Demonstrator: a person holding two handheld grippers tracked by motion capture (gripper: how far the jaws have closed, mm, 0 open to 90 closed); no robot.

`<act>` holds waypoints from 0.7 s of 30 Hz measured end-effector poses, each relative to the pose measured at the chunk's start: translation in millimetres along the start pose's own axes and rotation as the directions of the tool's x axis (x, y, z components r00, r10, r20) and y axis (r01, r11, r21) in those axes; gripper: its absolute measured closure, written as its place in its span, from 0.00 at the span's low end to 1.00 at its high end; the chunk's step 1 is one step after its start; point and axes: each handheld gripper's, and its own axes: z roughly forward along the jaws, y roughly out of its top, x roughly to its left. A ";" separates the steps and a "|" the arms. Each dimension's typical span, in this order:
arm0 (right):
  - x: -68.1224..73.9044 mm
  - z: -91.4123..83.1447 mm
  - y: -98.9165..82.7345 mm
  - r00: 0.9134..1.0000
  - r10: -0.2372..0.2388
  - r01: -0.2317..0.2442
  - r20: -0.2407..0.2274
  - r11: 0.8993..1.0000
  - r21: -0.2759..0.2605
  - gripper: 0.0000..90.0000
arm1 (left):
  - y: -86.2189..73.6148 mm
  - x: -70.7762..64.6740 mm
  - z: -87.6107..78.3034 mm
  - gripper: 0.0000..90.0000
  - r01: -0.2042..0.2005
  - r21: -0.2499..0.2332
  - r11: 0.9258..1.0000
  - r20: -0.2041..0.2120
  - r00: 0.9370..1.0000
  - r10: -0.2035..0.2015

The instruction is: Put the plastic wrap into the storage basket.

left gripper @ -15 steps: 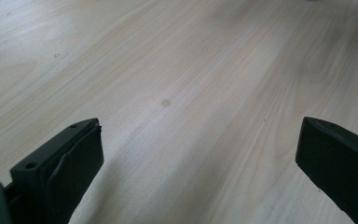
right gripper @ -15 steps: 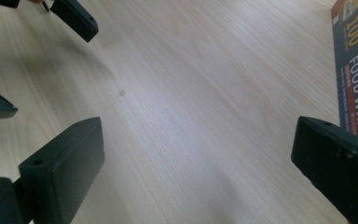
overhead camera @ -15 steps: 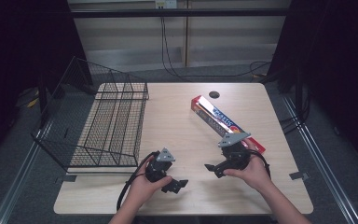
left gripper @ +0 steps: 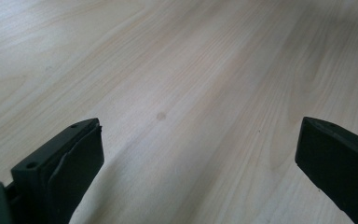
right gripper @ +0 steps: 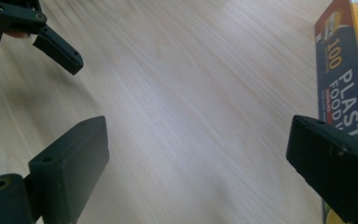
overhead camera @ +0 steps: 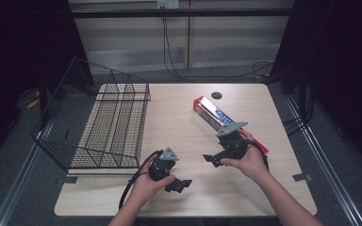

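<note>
Jaws of both hand-held grippers stand wide over the pale wooden table [overhead camera: 184,122], with nothing between them. The left gripper [overhead camera: 179,184] hovers near the front edge, the right gripper [overhead camera: 210,159] just beside the long red-and-blue cardboard food-wrap box [overhead camera: 213,113], which lies flat right of the black wire basket [overhead camera: 108,127].

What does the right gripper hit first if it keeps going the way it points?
Probably the left gripper: the right gripper points left across bare table toward it, jaws open. The box lies off to its side. Depth is unclear.
</note>
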 end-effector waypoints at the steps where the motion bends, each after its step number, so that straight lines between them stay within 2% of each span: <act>1: -0.7 0.5 1.2 1.000 -0.002 0.002 0.005 1.000 0.002 0.07 | 0.3 0.2 0.3 0.01 0.002 0.000 1.000 0.001 1.000 -0.002; 3: -3.4 2.3 4.6 1.000 0.002 -0.003 0.014 1.000 0.017 0.07 | 0.1 0.6 1.2 0.01 -0.004 0.004 1.000 0.008 1.000 0.004; 4: -4.8 3.1 6.4 0.999 0.002 -0.003 0.033 1.000 0.025 0.07 | -0.2 0.3 1.2 0.01 -0.010 0.010 1.000 0.008 1.000 0.009; 8: -14.7 4.8 11.1 0.999 0.031 -0.032 0.033 0.999 0.024 0.08 | -0.4 -1.9 -0.1 0.01 -0.024 0.010 1.000 0.014 1.000 0.023; 9: -22.5 5.4 14.4 0.997 0.039 -0.041 0.064 0.999 0.033 0.09 | -0.9 -2.5 0.1 0.01 -0.022 -0.004 1.000 0.017 1.000 0.022; 10: -22.5 5.4 14.4 0.997 0.039 -0.041 0.064 0.999 0.033 0.09 | 0.4 -2.8 -2.6 0.01 -0.025 0.022 0.999 0.011 1.000 0.025; 11: -31.9 6.3 17.6 0.997 0.052 -0.055 0.057 0.998 0.044 0.10 | 1.1 -2.6 -2.8 0.01 -0.024 0.010 1.000 0.012 1.000 0.024; 12: -33.8 6.8 18.6 0.996 0.050 -0.054 0.073 0.997 0.050 0.10 | 1.5 -2.2 -3.2 0.01 -0.025 0.011 1.000 0.012 1.000 0.024; 14: -37.0 7.5 20.0 0.997 0.043 -0.047 0.070 0.997 0.059 0.11 | 1.8 -1.8 -3.1 0.02 -0.027 0.008 1.000 0.011 1.000 0.027; 21: -52.8 8.7 26.7 0.994 0.074 -0.081 0.076 0.993 0.086 0.11 | 1.2 -1.5 -1.1 0.02 -0.027 0.008 1.000 0.017 1.000 0.027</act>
